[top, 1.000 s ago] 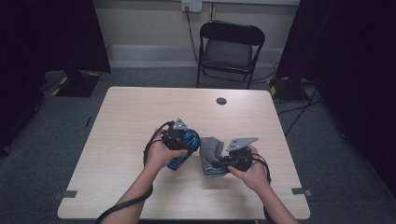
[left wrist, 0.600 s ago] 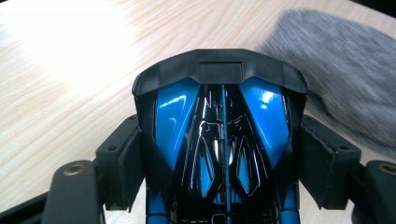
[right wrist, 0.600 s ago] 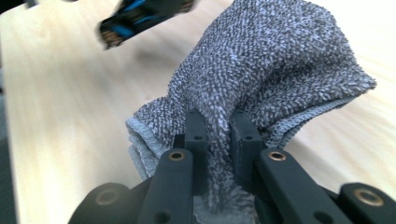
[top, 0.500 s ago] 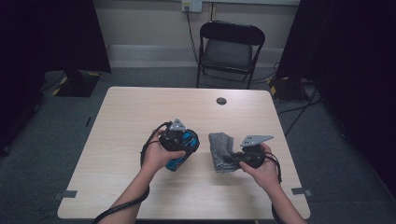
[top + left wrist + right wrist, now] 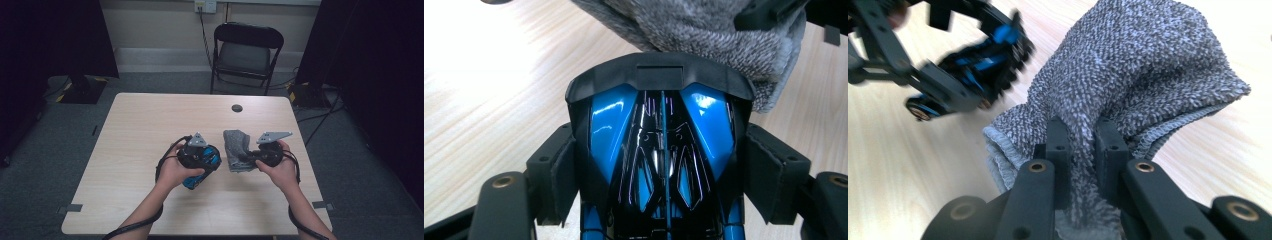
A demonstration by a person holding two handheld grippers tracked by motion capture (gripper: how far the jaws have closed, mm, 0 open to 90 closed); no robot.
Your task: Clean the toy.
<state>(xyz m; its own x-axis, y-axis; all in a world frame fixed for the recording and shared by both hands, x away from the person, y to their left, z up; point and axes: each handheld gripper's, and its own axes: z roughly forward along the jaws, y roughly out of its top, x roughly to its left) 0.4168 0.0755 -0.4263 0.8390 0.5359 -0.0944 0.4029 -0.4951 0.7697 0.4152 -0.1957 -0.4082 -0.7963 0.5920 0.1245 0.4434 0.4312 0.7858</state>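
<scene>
Both pickups done, wiping apparently left: left gripper [image 5: 659,165] fingers clamped on blue toy car [image 5: 659,150], right gripper [image 5: 1083,145] fingers pinching grey cloth [image 5: 1143,75], mid-tabletop [image 5: 150,125] toward near edge.

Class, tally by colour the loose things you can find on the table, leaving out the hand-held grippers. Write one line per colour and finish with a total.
Blue and black: 1, the glossy toy
Grey: 1, the cloth
Black: 1, the small round disc
Total: 3
</scene>
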